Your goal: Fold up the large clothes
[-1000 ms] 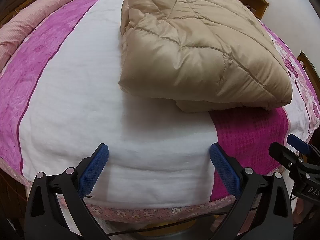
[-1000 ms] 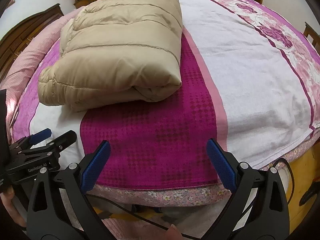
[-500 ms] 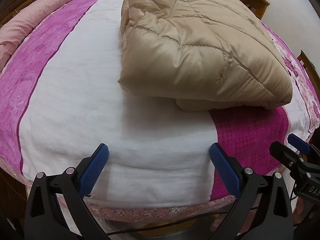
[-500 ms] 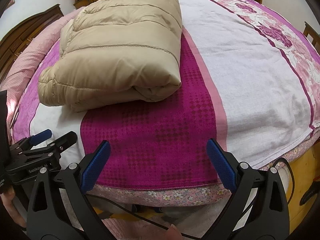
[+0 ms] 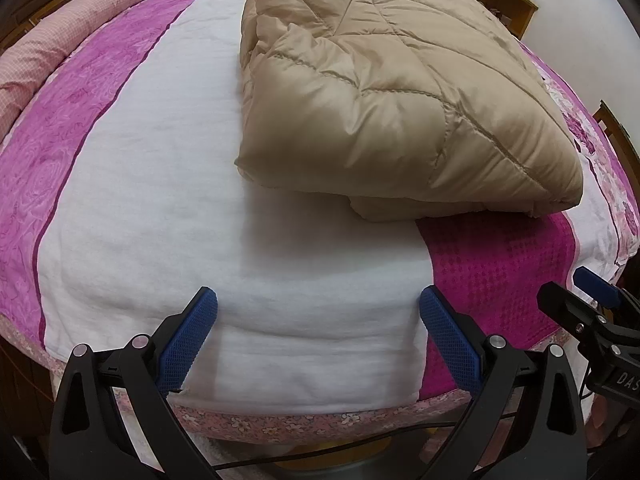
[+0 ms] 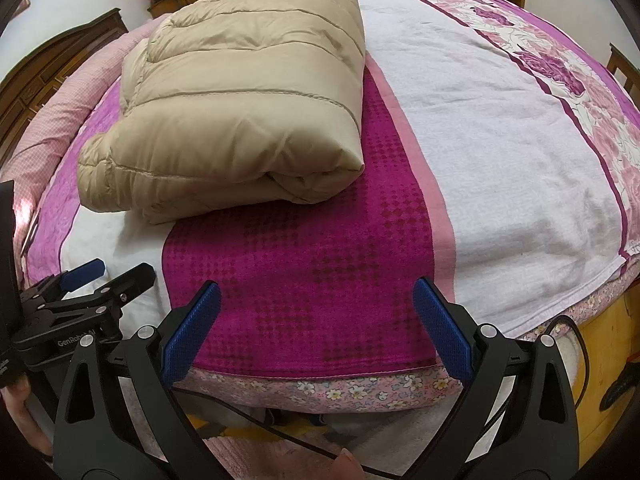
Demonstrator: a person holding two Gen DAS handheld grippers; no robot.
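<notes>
Puffy coat: a big tan puffy coat (image 5: 392, 96) lies folded in a thick bundle on the bed (image 5: 168, 168). Its near end shows soft layers stacked one on top of the other.

Where the coat sits: partly on the white stripe (image 5: 208, 220) of the bed cover and partly on the dark pink stripe (image 6: 304, 248).

Left tool (image 5: 318, 338): its two blue pads (image 5: 186, 338) are spread wide apart and pinch nothing. It hangs over the bed's near edge, above the white stripe. The coat is farther up the bed from it and a bit to the right, well apart.

Right tool (image 6: 316, 330): its blue pads (image 6: 442, 330) are spread wide too, with nothing between them. It hangs over the near edge, above the dark pink stripe. The coat is farther up the bed and to its left, not touching.

Tools together: they sit side by side near the bed's edge. Each one shows at the side of the other's view.

Pillow roll: a long pink checked roll (image 5: 60, 44) lies at the far left of the coat.

Flower border: a pink flower band (image 6: 560, 72) runs along the bed to the right of the coat.
</notes>
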